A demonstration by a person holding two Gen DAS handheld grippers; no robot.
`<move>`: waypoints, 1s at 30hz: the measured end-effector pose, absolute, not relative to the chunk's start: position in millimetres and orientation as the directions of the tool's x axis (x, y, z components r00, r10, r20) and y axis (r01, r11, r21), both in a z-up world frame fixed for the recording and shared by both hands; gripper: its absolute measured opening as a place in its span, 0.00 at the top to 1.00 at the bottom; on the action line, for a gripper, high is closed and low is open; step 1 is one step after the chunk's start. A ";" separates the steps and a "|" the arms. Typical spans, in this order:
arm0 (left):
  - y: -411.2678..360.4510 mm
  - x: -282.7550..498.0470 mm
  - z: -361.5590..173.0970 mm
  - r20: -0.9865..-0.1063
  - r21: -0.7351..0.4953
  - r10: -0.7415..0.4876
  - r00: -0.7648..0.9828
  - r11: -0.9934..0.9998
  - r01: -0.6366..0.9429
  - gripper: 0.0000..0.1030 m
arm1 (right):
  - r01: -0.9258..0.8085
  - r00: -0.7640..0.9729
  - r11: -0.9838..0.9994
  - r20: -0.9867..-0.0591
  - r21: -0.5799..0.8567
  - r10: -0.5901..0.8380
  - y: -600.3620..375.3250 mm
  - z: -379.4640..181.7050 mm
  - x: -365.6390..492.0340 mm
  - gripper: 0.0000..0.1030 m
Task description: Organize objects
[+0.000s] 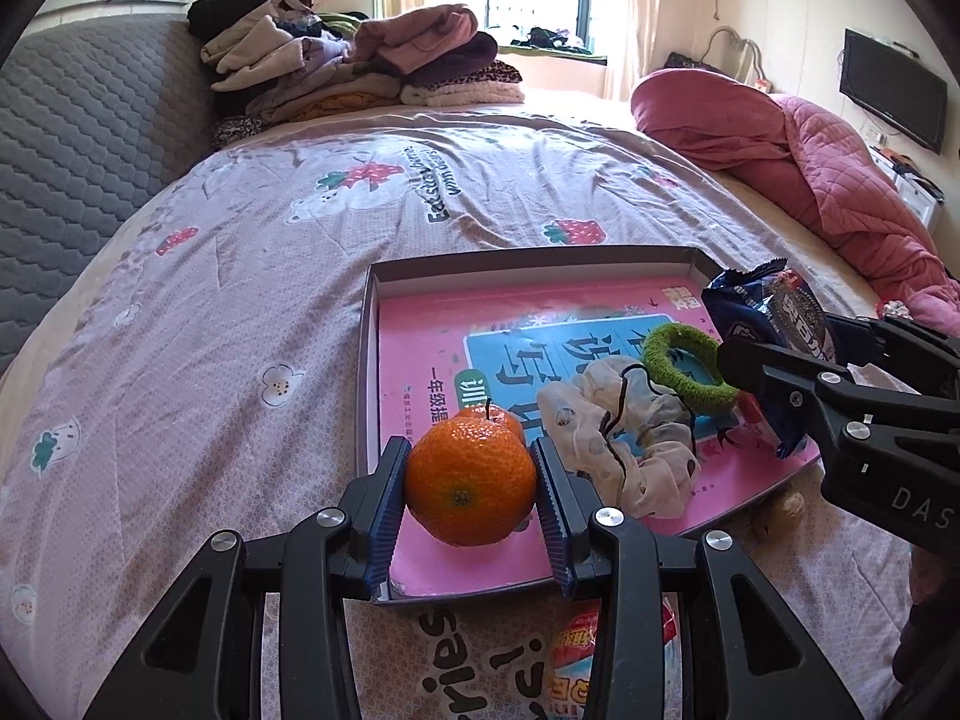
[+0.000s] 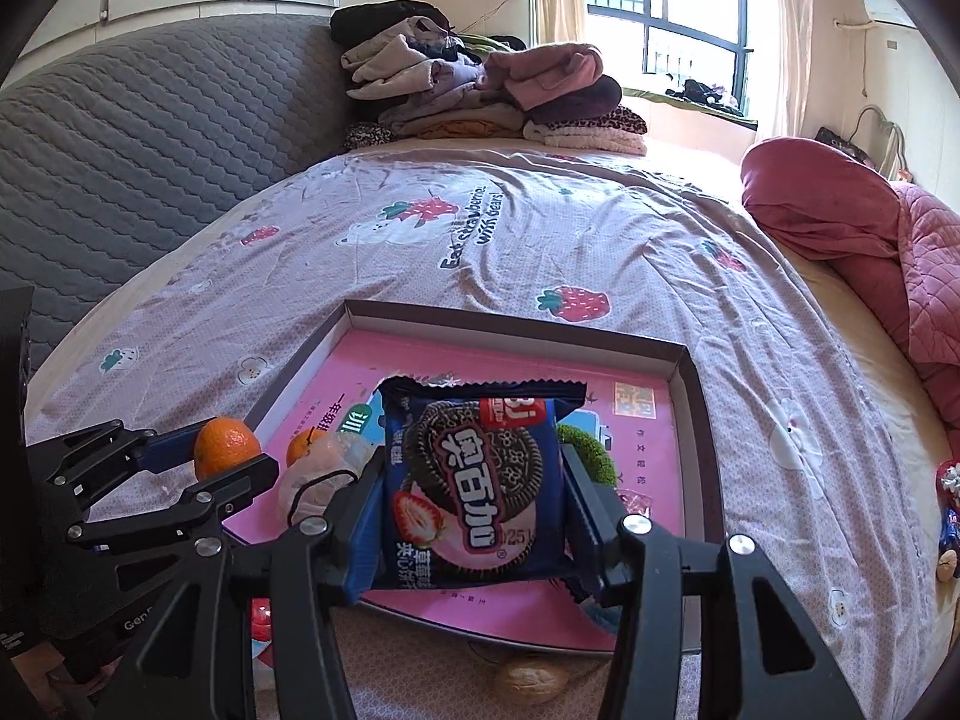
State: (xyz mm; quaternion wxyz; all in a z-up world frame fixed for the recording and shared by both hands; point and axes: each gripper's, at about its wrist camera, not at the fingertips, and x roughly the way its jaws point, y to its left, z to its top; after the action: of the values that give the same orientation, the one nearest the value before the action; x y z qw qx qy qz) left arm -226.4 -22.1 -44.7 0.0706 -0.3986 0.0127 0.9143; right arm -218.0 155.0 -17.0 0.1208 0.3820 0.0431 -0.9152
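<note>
My left gripper (image 1: 471, 468) is shut on an orange mandarin (image 1: 470, 483), held just over the near left corner of a shallow grey box (image 1: 528, 257) lined with a pink book. A second mandarin (image 1: 489, 417) lies in the box behind it. A cream scrunchie (image 1: 645, 456) and a green scrunchie (image 1: 684, 366) lie in the box too. My right gripper (image 2: 474, 483) is shut on a blue cookie packet (image 2: 474, 480), held above the box's (image 2: 690, 384) near side. The left gripper (image 2: 240, 456) with its mandarin (image 2: 225, 445) shows at the left of the right wrist view.
The box sits on a bed with a strawberry-print sheet (image 1: 252, 276). A walnut (image 2: 528, 681) and a red snack packet (image 1: 576, 648) lie on the sheet near the box's front edge. Folded clothes (image 1: 360, 66) are piled at the head; a pink quilt (image 1: 828, 168) lies at right.
</note>
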 end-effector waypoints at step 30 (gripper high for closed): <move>-14.1 -244.4 -85.8 -0.778 -0.040 0.134 -0.614 -0.986 -0.164 0.60 | 0.250 -0.595 -0.968 -0.787 0.011 -0.162 143.1 -74.4 -236.1 0.50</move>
State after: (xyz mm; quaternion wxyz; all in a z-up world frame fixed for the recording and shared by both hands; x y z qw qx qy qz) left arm -244.4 -14.1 -85.8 0.0830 -0.4316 0.0175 0.8981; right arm -236.1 143.1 -74.4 0.1154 0.4347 0.0503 -0.8917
